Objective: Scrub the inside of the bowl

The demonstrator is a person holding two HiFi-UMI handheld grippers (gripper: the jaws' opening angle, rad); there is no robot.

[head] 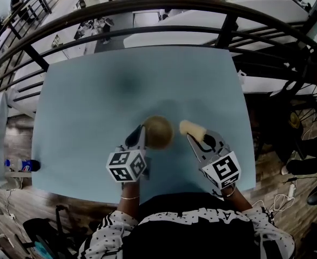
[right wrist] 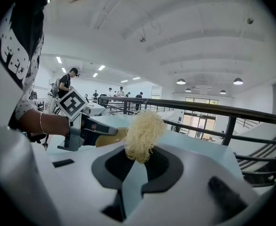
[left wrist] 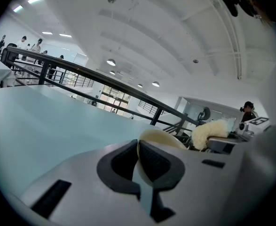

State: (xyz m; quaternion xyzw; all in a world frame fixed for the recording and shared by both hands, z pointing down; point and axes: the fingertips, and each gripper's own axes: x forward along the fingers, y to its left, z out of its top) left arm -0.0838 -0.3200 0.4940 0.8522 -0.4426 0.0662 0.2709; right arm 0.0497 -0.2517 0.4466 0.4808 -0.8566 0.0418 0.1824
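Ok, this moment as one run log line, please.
left gripper: shut on bowl; right gripper: shut on scrub pad; scrub pad outside bowl

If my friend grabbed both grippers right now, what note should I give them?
Left gripper: fingers shut on the bowl rim.
Right gripper: fingers shut on the scrubber.
Where: the bowl is over the middle of the table; I can't tell if it rests there. The scrubber is just to its right, outside it.
Done: both things are gripped.
Left: put the scrubber into the bowl and rub all round the inside while the left gripper holds the bowl steady.
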